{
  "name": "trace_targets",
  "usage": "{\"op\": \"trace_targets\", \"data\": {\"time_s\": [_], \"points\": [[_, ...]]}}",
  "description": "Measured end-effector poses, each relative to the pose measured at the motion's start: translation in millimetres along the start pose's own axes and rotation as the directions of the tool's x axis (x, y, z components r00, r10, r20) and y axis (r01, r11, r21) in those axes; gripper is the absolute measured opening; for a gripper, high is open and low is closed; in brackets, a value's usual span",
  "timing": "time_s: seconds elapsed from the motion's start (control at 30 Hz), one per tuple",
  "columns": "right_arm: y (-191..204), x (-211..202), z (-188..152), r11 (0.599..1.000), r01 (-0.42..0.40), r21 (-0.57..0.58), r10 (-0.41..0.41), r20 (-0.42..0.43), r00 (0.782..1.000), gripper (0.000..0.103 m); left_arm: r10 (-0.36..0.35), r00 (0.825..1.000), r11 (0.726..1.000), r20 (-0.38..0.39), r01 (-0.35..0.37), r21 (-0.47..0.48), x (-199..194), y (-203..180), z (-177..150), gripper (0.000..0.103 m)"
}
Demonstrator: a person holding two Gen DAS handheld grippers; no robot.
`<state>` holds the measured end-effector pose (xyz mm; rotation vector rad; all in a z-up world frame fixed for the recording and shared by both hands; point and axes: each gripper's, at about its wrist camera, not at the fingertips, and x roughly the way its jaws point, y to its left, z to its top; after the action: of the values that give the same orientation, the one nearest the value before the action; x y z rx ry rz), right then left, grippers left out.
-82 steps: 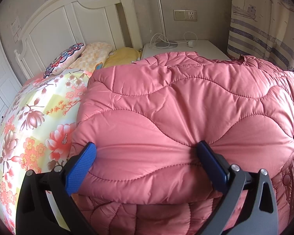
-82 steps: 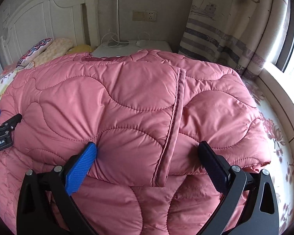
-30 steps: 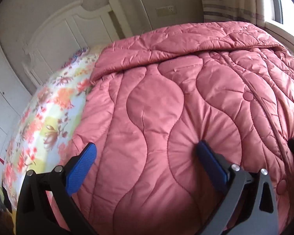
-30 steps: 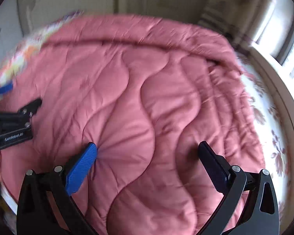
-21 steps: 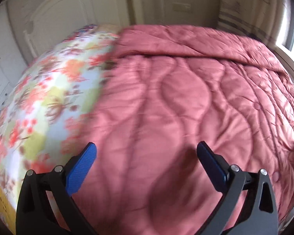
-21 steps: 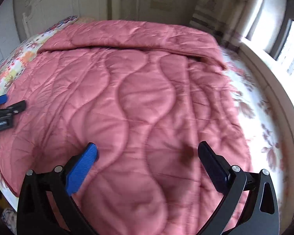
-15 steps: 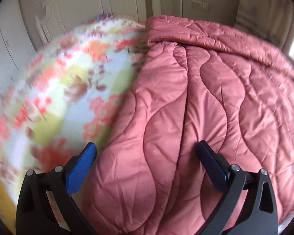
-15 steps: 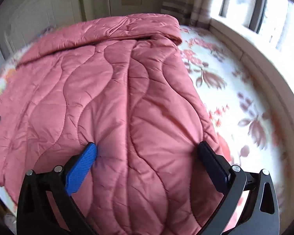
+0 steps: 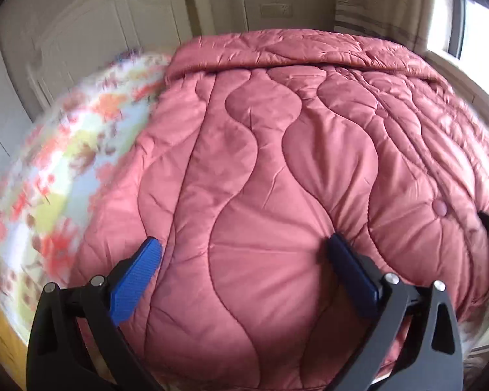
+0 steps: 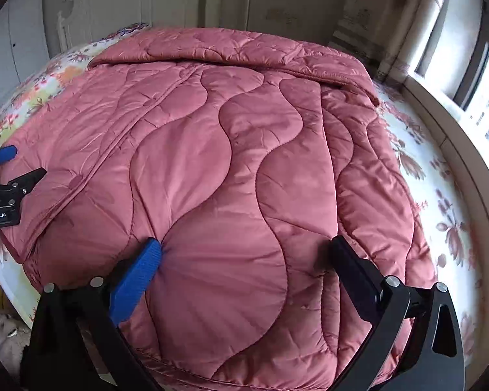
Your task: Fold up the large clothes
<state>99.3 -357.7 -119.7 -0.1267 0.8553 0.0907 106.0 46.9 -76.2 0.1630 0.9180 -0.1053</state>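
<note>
Slightly glossy quilted pink cloth on the coat [image 9: 277, 179]; matt printed floral cloth on the sheet [image 10: 440, 195]; ribbed blue pads [image 9: 135, 280] on matt black plastic.

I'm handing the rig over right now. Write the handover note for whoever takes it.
Left gripper: open, fingers pressing into the near edge of the pink quilted coat.
Right gripper: open, pressing the same near edge further right.
The coat lies on the floral bedsheet, far end already folded over.
Left to do: judge whether another fold is needed, then smooth it.
</note>
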Motion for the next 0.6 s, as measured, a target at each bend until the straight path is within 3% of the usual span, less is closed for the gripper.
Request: {"op": "trace_targets", "data": {"time_s": [0.07, 0.23, 0.33, 0.43, 0.53, 0.6], "points": [[-3, -4, 0, 1.0, -0.004, -0.005, 0.004, -0.014, 1.0, 0.098, 0.015, 1.0, 1.0, -0.012, -0.015, -0.013, -3, 7, 4, 0.101], [-8, -28, -7, 1.0, 0.029, 0.01, -0.029, 0.016, 0.999, 0.098, 0.093, 0.995, 0.996, 0.042, -0.093, -0.005, -16, 20, -21, 0.101], [-11, -23, -22, 0.997, 0.066, -0.026, -0.066, -0.006, 0.998, 0.098, 0.037, 0.999, 0.996, 0.038, -0.034, -0.077, -14, 45, -33, 0.101], [-34, -24, -31, 0.998, -0.02, 0.059, 0.021, -0.012, 1.0, 0.099, 0.018, 0.999, 0.992, 0.044, -0.012, -0.123, -21, 62, -34, 0.101], [-46, -42, -31, 0.996, 0.066, 0.061, -0.068, 0.02, 0.998, 0.098, 0.059, 0.994, 0.987, 0.087, -0.045, -0.157, -31, 72, -37, 0.101], [-57, -52, -30, 0.991, 0.113, 0.075, -0.117, 0.041, 0.992, 0.098, 0.082, 0.994, 0.98, 0.071, -0.067, -0.189, -25, 81, -38, 0.101]]}}
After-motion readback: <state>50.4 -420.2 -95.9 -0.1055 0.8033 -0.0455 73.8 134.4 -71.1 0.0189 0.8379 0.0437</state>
